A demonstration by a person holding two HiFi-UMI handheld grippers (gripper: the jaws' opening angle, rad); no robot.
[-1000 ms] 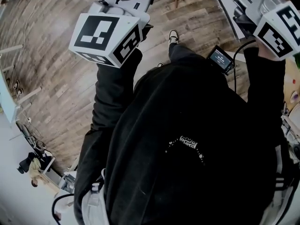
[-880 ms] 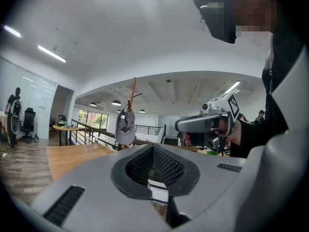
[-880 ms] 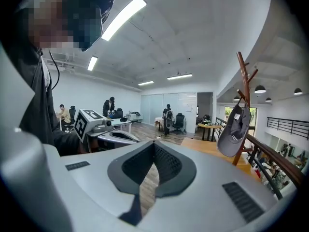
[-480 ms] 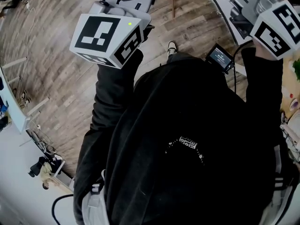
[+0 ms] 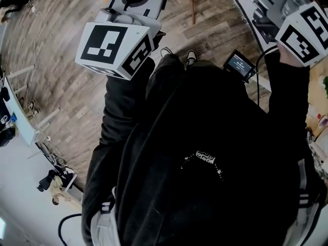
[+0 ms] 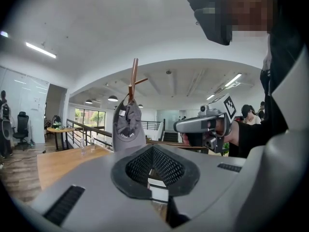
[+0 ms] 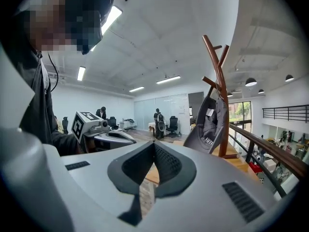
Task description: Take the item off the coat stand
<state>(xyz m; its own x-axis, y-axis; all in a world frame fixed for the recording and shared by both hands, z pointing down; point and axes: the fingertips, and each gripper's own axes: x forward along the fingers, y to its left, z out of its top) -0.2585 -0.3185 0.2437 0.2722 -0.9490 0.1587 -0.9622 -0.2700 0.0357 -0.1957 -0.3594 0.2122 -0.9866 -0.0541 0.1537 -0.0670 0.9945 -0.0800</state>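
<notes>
A grey cap [image 6: 128, 125] hangs from a peg of the brown wooden coat stand [image 6: 133, 81], some way ahead of both grippers. In the right gripper view the cap [image 7: 211, 124] and the stand [image 7: 220, 93] are at the right. My left gripper [image 6: 153, 153] is shut with nothing in it. My right gripper [image 7: 154, 151] is shut and empty too. Each gripper sees the other beside it: the right gripper [image 6: 203, 125] and the left gripper [image 7: 104, 129]. In the head view the two marker cubes [image 5: 115, 47] [image 5: 307, 29] show, and the stand's pole [image 5: 193, 1] rises from the floor ahead.
The stand is on a raised light-wood platform [image 6: 63, 161] with a dark railing [image 7: 263, 146] beside it. A round table [image 6: 60, 129] and office chairs stand further off. People [image 7: 159, 122] are at the back of the room. A small screen [image 5: 241, 64] is fixed near my right gripper.
The floor has slid under me in the head view and the stand's pole has come nearer. Both grippers keep their places in the view and stay shut.
</notes>
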